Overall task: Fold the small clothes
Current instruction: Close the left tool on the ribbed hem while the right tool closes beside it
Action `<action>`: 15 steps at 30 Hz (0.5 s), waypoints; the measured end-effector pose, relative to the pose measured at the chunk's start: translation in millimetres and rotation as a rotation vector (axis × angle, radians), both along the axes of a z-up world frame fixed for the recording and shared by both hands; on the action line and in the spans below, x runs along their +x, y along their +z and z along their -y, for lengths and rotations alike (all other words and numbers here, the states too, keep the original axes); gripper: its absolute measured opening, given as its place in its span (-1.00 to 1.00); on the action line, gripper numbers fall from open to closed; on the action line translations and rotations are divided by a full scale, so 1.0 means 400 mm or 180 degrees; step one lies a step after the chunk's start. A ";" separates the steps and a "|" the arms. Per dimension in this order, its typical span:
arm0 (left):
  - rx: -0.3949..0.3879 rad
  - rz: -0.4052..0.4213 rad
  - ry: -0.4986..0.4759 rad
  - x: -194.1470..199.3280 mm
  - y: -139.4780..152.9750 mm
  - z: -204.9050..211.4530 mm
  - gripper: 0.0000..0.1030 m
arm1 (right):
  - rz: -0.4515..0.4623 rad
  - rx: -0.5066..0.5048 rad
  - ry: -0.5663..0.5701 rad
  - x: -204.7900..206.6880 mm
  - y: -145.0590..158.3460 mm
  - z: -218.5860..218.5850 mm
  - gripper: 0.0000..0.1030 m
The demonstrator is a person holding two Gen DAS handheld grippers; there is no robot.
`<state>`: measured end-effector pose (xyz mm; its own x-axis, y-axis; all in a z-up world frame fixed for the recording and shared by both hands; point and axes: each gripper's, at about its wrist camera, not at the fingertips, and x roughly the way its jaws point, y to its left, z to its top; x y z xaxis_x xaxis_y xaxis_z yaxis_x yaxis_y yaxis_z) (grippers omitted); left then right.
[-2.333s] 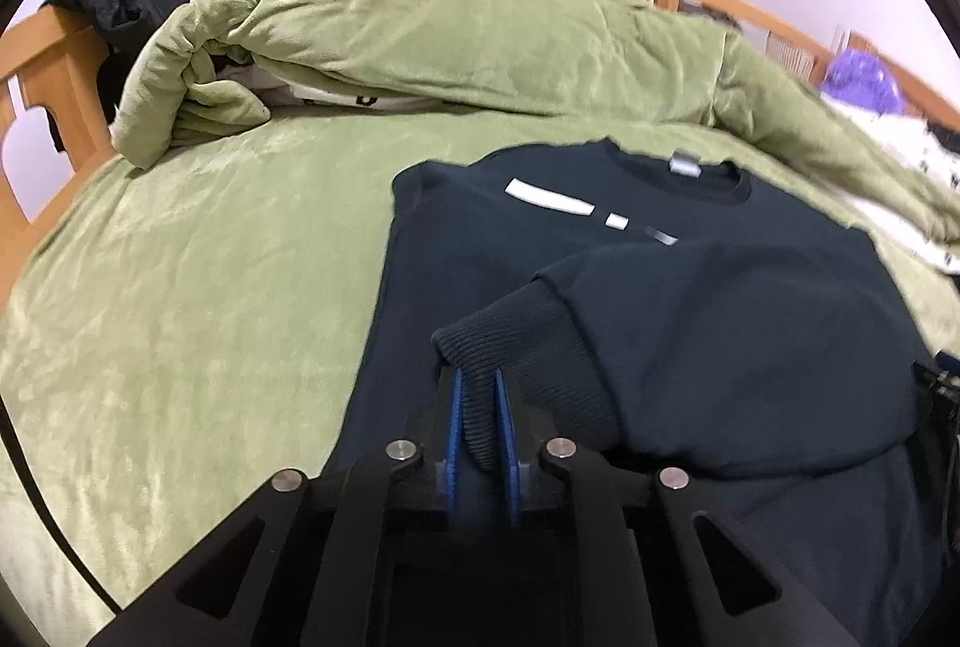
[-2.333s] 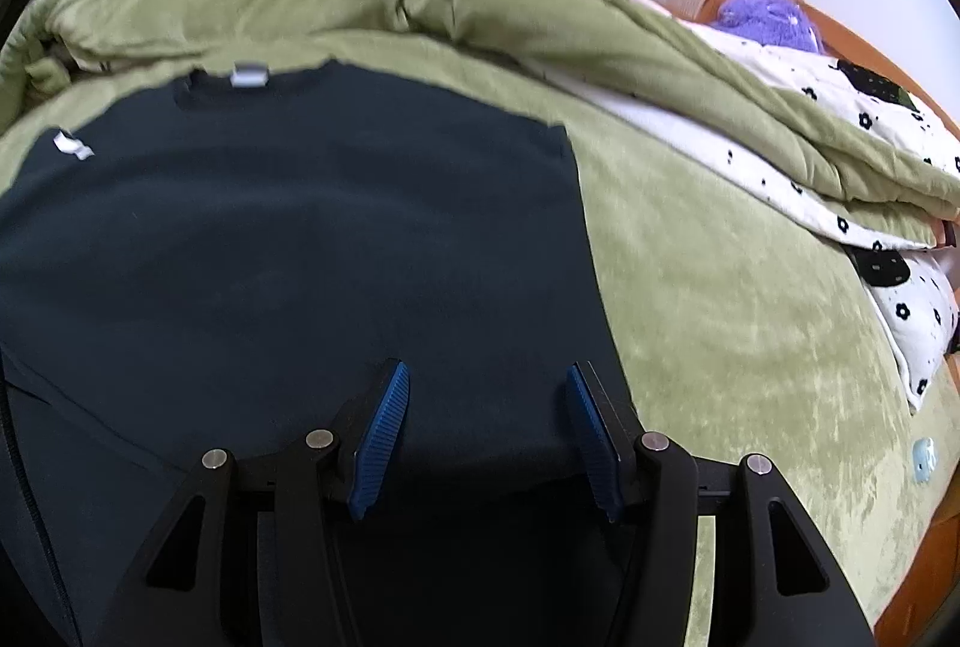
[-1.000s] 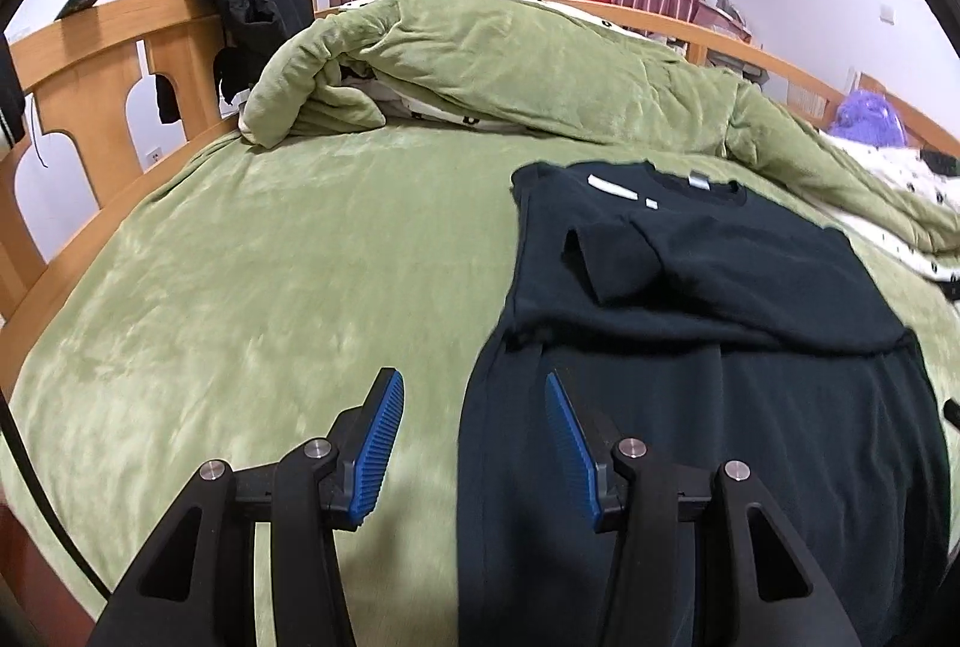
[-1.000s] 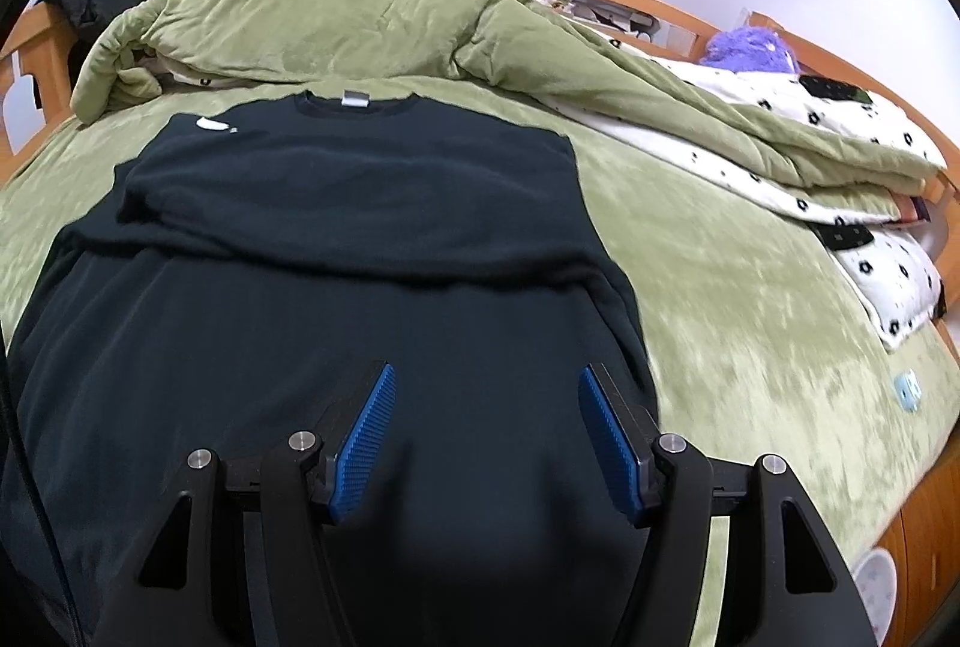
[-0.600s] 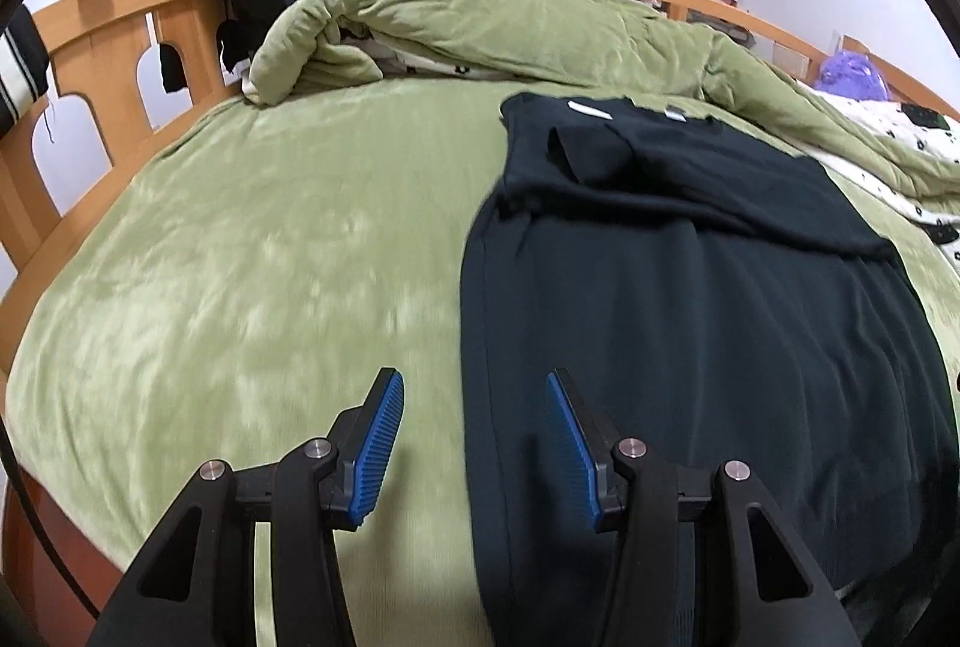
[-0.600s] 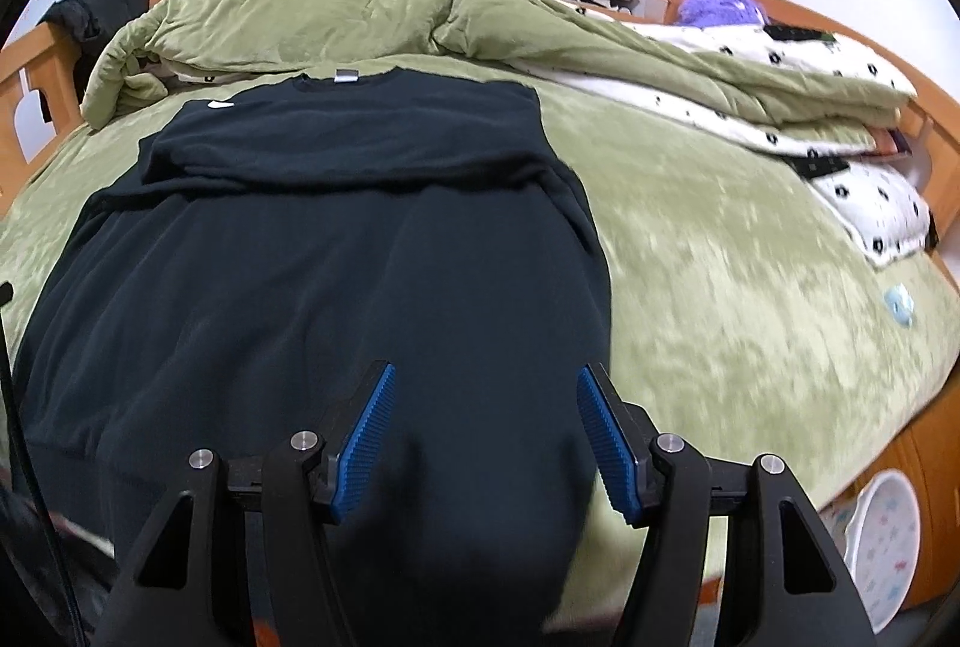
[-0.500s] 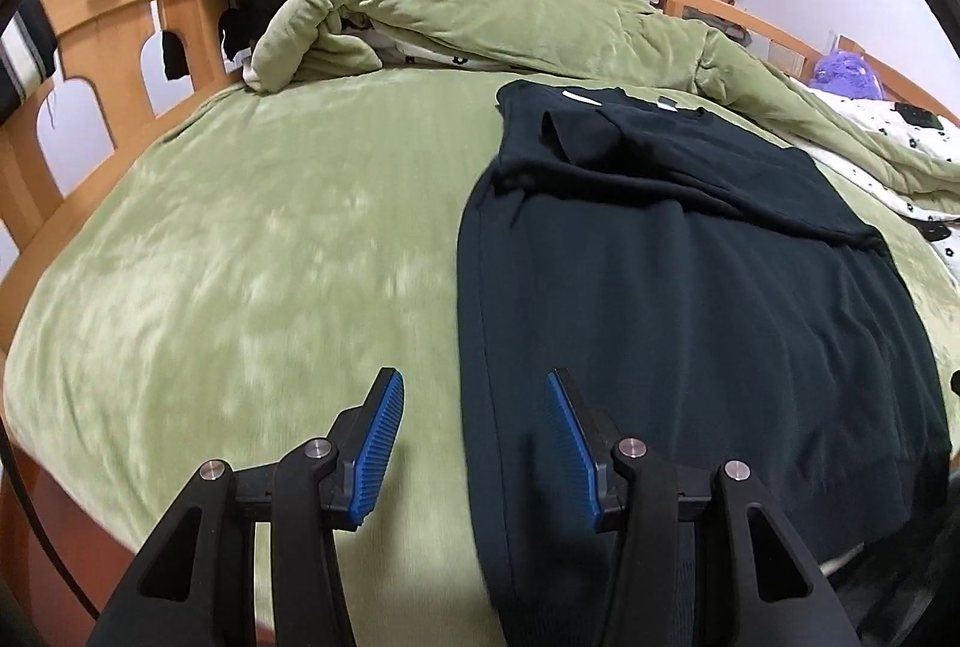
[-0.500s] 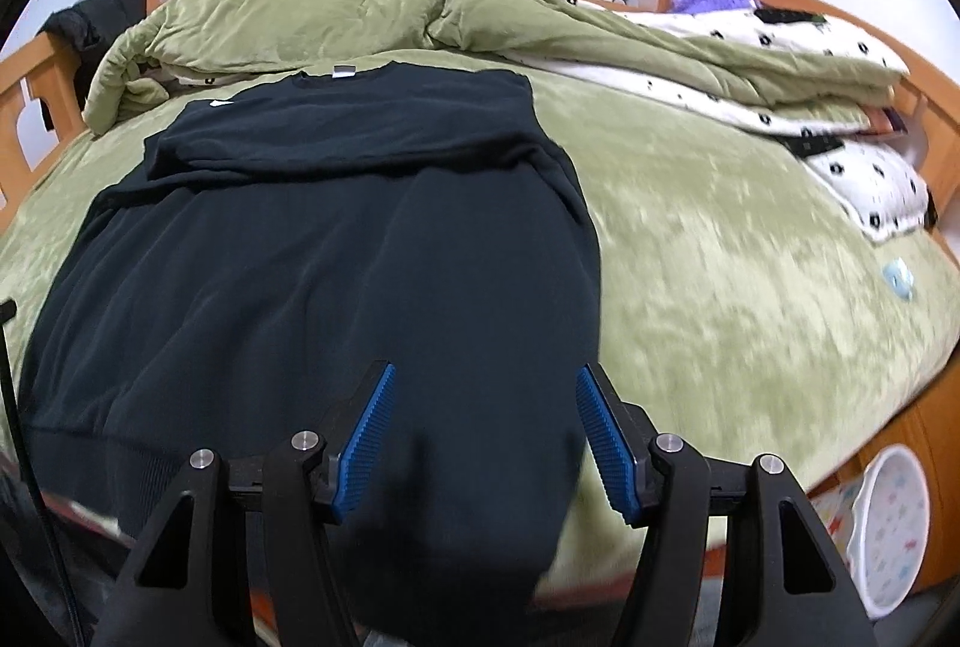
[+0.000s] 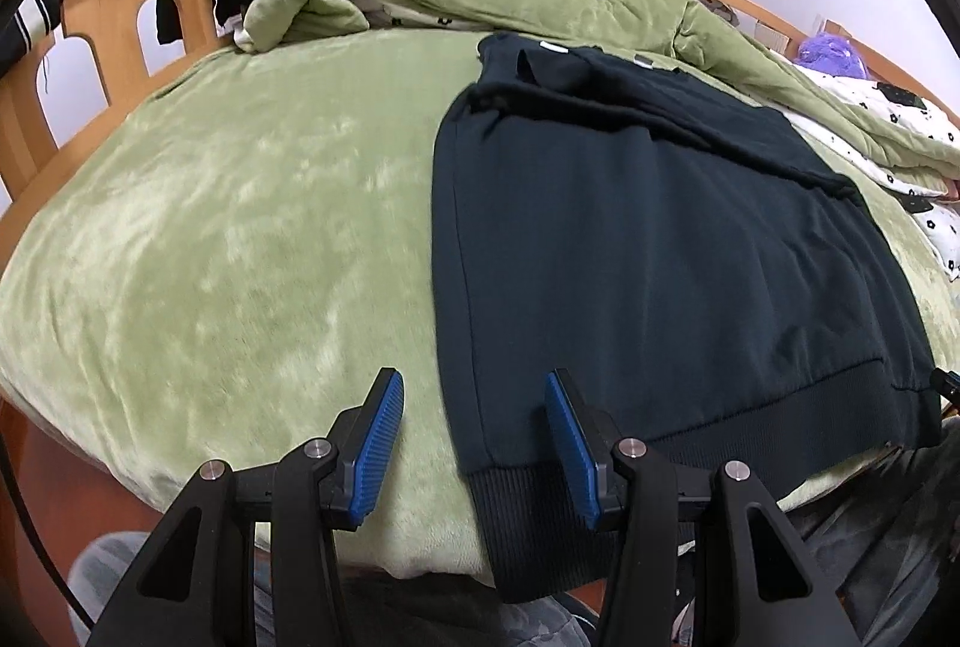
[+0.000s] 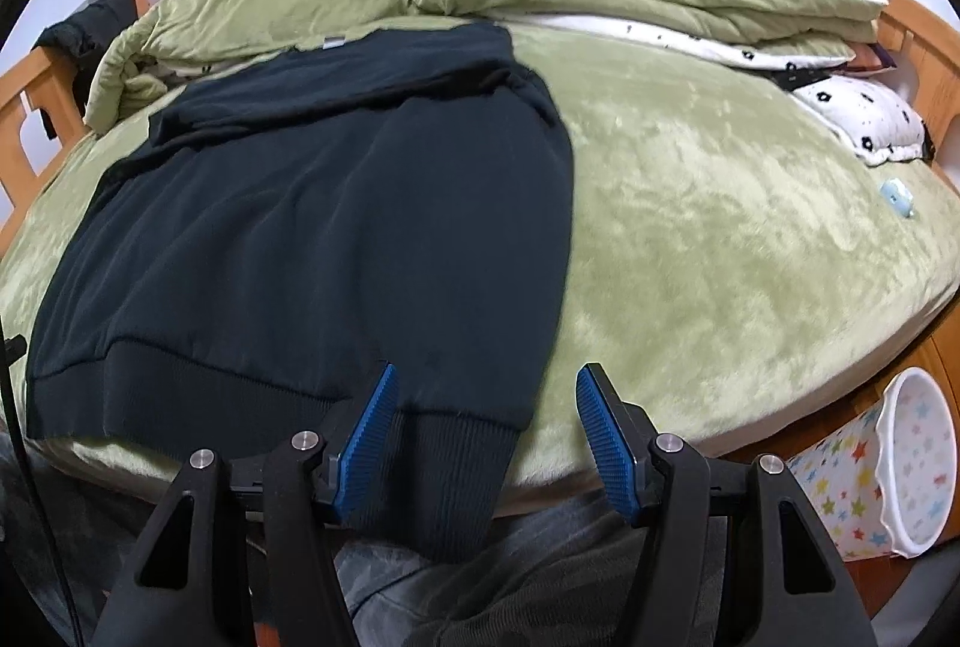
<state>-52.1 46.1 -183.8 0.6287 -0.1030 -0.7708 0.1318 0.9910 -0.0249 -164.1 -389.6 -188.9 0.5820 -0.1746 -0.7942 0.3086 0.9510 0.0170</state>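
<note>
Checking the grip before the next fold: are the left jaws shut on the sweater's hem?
No. The left gripper is open, its blue pads apart above the sweater's ribbed hem corner, pressing on nothing.

Black sweatshirt (image 9: 660, 239) flat on bed (sleeves folded in, hem overhanging)

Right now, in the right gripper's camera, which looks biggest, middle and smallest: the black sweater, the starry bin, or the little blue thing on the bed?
1. black sweater
2. starry bin, though it sits near the camera, which flatters it
3. little blue thing
</note>
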 end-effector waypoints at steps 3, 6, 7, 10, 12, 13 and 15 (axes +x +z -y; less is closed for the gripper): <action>-0.0013 -0.0010 0.0046 -0.002 -0.019 0.001 -0.09 | -0.0038 -0.0110 0.0034 0.007 -0.011 -0.014 0.18; -0.0127 -0.0011 0.0118 -0.006 -0.044 -0.005 -0.08 | -0.0113 -0.0255 0.0048 0.011 -0.025 -0.029 0.18; -0.0126 -0.0016 0.0132 -0.006 -0.049 -0.004 -0.07 | -0.0115 -0.0292 0.0052 0.010 -0.026 -0.032 0.18; -0.0038 0.0025 0.0116 -0.009 -0.050 0.007 -0.06 | -0.0109 -0.0328 0.0043 0.010 -0.027 -0.034 0.18; 0.0009 0.0066 0.0098 -0.015 -0.053 0.012 -0.04 | -0.0104 -0.0304 0.0022 0.012 -0.028 -0.032 0.18; 0.0014 0.0076 0.0098 -0.016 -0.055 0.011 -0.04 | -0.0099 -0.0296 0.0013 0.012 -0.028 -0.032 0.18; 0.0022 0.0090 0.0099 -0.018 -0.057 0.010 -0.01 | -0.0088 -0.0286 -0.0013 0.013 -0.027 -0.031 0.18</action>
<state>-59.4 42.1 -206.7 0.6531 -0.0779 -0.7532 0.1015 0.9947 -0.0148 -159.0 -377.4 -199.7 0.5593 -0.2483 -0.7909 0.3116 0.9471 -0.0769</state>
